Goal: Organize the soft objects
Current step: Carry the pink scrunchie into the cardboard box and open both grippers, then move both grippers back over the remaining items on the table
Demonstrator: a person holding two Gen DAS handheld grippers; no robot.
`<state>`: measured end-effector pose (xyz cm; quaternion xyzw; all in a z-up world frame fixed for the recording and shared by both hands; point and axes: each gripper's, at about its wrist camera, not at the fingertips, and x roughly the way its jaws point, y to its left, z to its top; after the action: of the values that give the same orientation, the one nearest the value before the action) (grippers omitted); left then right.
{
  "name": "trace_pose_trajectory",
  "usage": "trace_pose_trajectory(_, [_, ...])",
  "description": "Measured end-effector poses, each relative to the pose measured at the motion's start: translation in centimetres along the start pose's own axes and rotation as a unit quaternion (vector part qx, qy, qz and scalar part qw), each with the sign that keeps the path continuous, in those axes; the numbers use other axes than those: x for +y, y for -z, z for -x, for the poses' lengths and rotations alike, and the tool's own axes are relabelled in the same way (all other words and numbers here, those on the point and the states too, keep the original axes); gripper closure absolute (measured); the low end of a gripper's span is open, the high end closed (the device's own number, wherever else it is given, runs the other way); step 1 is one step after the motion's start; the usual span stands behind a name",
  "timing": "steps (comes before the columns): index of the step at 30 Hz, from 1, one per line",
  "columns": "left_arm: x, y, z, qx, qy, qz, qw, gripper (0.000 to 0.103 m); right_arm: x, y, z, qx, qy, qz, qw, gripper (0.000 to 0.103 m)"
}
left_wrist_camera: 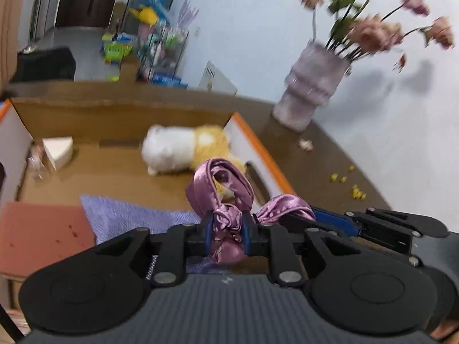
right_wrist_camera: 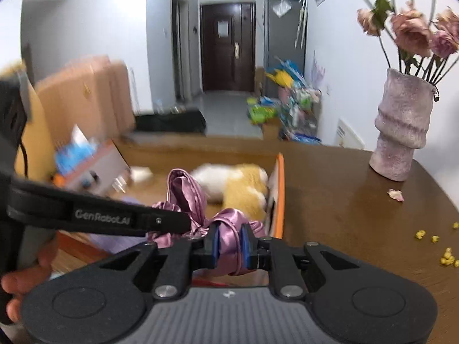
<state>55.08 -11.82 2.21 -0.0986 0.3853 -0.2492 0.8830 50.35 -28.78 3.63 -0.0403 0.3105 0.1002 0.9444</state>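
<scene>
While both units hang over the open cardboard box point(left_wrist_camera: 120, 109), each has a pinch on the same pink satin scarf point(left_wrist_camera: 226, 229). Left hand-held gripper point(left_wrist_camera: 228, 233): jaws narrow, blue pads clamped on the knotted bunch of the scarf, one loop standing up above the pads, a short end hanging below. It points forward and down into the box. Right hand-held gripper point(right_wrist_camera: 229, 246): jaws narrow too, pads pressed on a twisted length of the same fabric, also tilted down toward the box. In the left wrist view its blue-tipped fingers come in from the right edge and meet the scarf's other end just beside the left pads. In the right wrist view the left unit's black finger crosses in from the left, tip on the scarf. A person's hand point(right_wrist_camera: 25, 272) wraps the left unit's handle at the lower left of that view.

Scarf is off any surface, stretched between the two grips, above the near right part of the box.

Inside the box: white and yellow plush toy point(left_wrist_camera: 183, 152) lying on the floor near the right wall, purple cloth point(left_wrist_camera: 134, 218) and a red-brown flat piece point(left_wrist_camera: 43, 235) at the near end. Box sits on the brown worktop point(right_wrist_camera: 344, 200); vase of pink flowers point(right_wrist_camera: 401, 132) to the right, well apart from the box. Background blurred.
</scene>
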Motion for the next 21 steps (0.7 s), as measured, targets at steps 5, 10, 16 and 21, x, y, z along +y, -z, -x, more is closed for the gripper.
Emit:
trace_pose_trajectory(5, [0.5,0.7,-1.5,0.02,-0.009,0.001,0.9998,0.063,1.8,1.5,0.3,0.009,0.011,0.044,0.999,0.059])
trace_pose_trajectory(10, [-0.1,0.1,1.2,-0.007,-0.016,0.0,0.9999,0.045,-0.2,0.2,2.9,-0.019,0.014,0.019,1.0,0.054])
trace_pose_trajectory(16, [-2.4,-0.1,9.5,-0.068,-0.04,-0.047,0.9958,0.038,-1.0,-1.5,9.5,-0.075,0.006,0.009,0.997,0.045])
trace_pose_trajectory(21, [-4.4,1.7,17.5,-0.149,-0.115,-0.092,0.9778,0.019,-0.8,-1.8,15.2,-0.127,-0.003,0.007,0.992,0.037])
